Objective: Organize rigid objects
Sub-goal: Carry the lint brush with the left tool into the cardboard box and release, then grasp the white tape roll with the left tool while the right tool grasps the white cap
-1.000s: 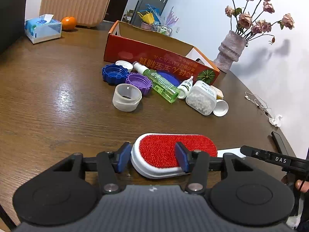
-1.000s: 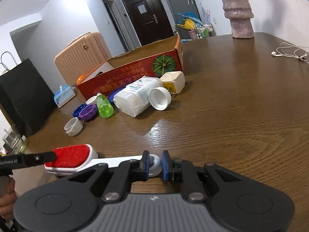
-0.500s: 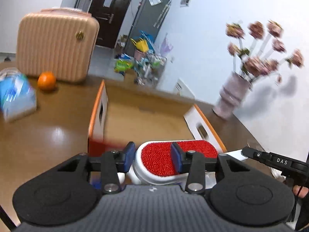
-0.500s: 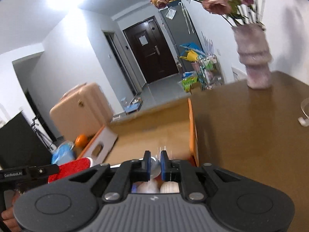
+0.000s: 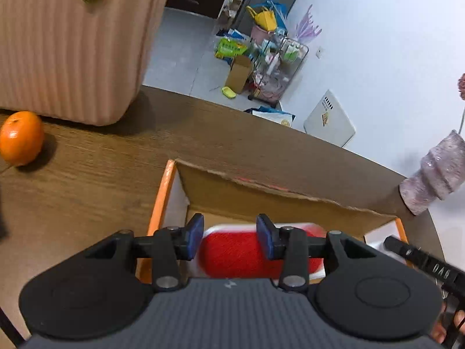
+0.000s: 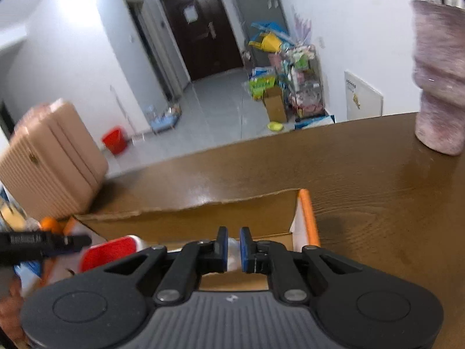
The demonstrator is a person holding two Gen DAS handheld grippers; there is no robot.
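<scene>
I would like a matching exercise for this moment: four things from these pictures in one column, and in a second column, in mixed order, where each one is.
Things
1. lint brush
2. orange
3. vase
4. suitcase

Places
A. on the table, just in front of the suitcase
B. on the table, right of the cardboard box
C. over the open box, between the left gripper pads
D. behind the orange, at the far left of the table

Pairs: 1-C, 2-A, 3-B, 4-D
</scene>
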